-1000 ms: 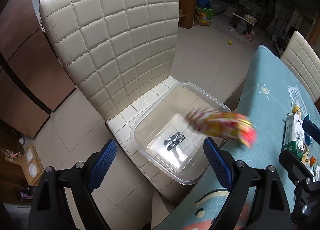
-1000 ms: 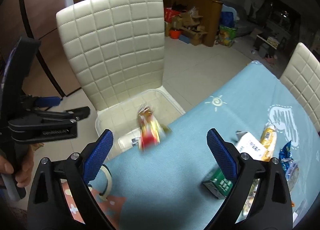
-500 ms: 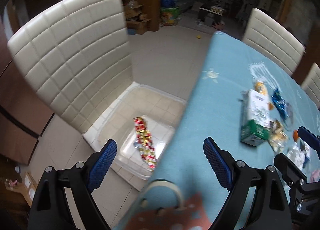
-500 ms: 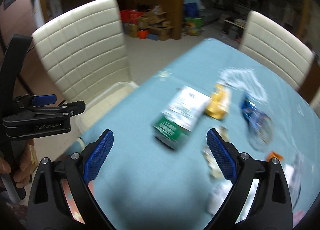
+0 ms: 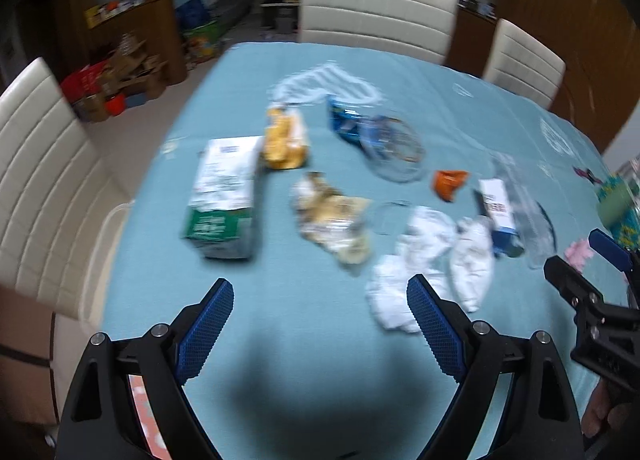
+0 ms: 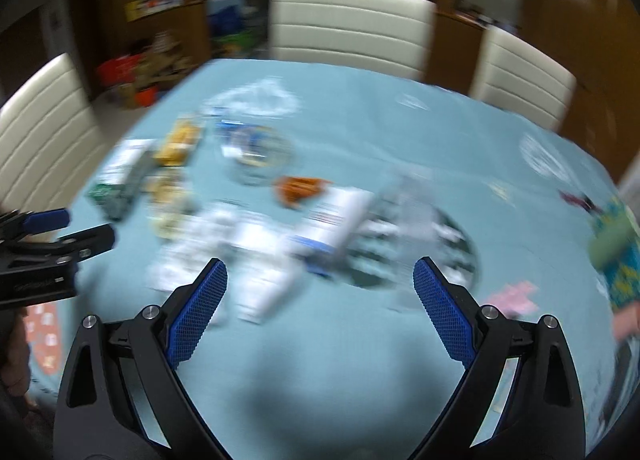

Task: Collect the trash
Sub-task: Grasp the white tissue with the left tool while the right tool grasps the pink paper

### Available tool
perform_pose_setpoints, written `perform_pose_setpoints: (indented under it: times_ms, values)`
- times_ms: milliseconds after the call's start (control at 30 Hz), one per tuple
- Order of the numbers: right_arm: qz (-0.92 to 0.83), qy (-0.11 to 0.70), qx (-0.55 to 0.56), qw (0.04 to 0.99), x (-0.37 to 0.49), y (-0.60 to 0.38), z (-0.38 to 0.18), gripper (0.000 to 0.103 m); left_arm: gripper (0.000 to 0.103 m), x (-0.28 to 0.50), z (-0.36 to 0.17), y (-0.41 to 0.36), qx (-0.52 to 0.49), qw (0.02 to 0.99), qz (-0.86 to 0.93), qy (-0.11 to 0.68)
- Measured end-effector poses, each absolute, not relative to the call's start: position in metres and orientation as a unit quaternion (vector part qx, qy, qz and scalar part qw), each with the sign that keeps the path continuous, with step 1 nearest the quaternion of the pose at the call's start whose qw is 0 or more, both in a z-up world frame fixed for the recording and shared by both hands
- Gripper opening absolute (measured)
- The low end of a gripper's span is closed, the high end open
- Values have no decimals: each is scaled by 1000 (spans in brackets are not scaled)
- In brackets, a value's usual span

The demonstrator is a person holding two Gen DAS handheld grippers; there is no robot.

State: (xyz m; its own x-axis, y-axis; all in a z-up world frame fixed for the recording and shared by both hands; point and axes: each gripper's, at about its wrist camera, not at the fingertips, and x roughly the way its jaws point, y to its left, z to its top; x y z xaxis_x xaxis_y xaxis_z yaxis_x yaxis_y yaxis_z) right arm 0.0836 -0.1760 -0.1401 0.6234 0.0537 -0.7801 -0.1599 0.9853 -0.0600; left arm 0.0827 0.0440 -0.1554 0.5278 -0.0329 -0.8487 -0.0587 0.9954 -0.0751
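Trash lies spread on the blue tablecloth (image 5: 304,340). In the left wrist view I see a green and white carton (image 5: 224,196), a yellow wrapper (image 5: 284,140), a blue wrapper (image 5: 344,120), a crumpled clear bag (image 5: 332,216), white tissues (image 5: 424,260), an orange scrap (image 5: 450,182) and a white and blue box (image 5: 498,208). My left gripper (image 5: 320,324) is open and empty above the table's near side. My right gripper (image 6: 320,308) is open and empty, over the white and blue box (image 6: 340,216) and tissues (image 6: 260,260). Both views are blurred.
Cream chairs stand at the left (image 5: 36,188) and far side (image 5: 376,12) of the table. A green patterned object (image 5: 616,204) sits at the right edge. Shelves with clutter (image 5: 120,60) stand at the back left. The clear bin is out of view.
A red and yellow wrapper fell into the clear bin on the chair. Both grippers then swung right, away from the bin, and now face the trash on the table.
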Motion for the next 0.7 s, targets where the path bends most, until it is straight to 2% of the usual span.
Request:
perform_pose_setpoints:
  times_ms: [133,400,500,567,633,667,700]
  values:
    - [-6,454,-44,890,89,-237,-155,88,86,92,-166,10,-39,863,-17,503]
    - [-40,482,-28,875,96,-289,-188,81,85,104,-191,-19,-16,846,9,533]
    - [-37,489,-40,870,104,-291,-198,73,73,107,-199,-26,-12,841,16,540]
    - [-36,500,-42,864,108,-292,-205,63,55,110,-205,-27,-14,834,19,551]
    - [-30,514,-35,857,111,-293,-211,37,43,111,-209,-27,-19,832,23,554]
    - [-24,517,-33,855,112,-293,-214,32,32,111,-208,-28,-16,833,22,552]
    - [-20,518,-32,855,111,-292,-214,26,24,112,-208,-28,-14,834,20,552]
